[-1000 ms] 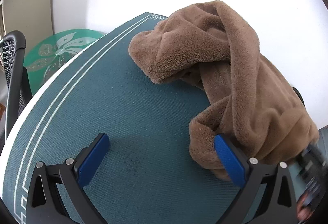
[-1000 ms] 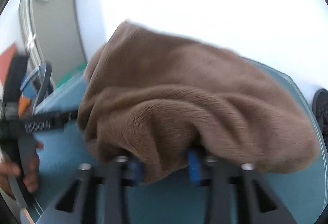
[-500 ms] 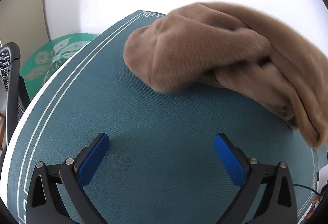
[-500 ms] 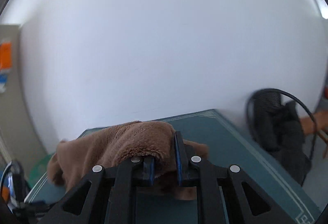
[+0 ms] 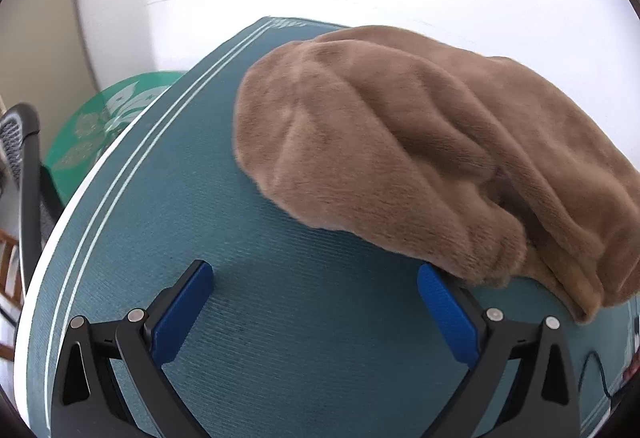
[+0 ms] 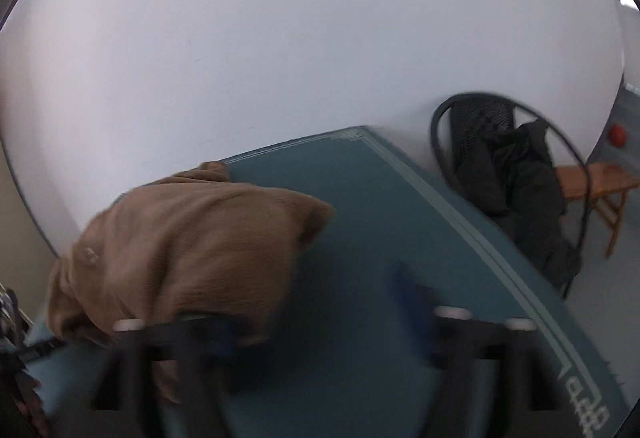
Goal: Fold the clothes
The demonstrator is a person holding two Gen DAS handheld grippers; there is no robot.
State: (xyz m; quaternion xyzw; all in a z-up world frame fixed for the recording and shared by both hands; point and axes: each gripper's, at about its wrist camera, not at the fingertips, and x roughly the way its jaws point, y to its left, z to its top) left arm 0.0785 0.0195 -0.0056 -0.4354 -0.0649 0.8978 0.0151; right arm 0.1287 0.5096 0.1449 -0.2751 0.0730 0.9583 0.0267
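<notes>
Overhead, teal mat (image 5: 280,318), white wall (image 6: 320,37); left fingers (image 5: 182,314) apart, right fingers (image 6: 408,298) opening, nothing between.

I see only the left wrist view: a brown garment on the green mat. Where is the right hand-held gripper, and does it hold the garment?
Observer: The right hand-held gripper is at the brown garment's edge, jaws opening; cloth lies over one finger, not pinched.
Operator: What stands beyond the mat there?
Observer: A black mesh chair, near the green mat's far corner.
Operator: Is it empty?
Observer: No, dark clothing hangs on it.
</notes>
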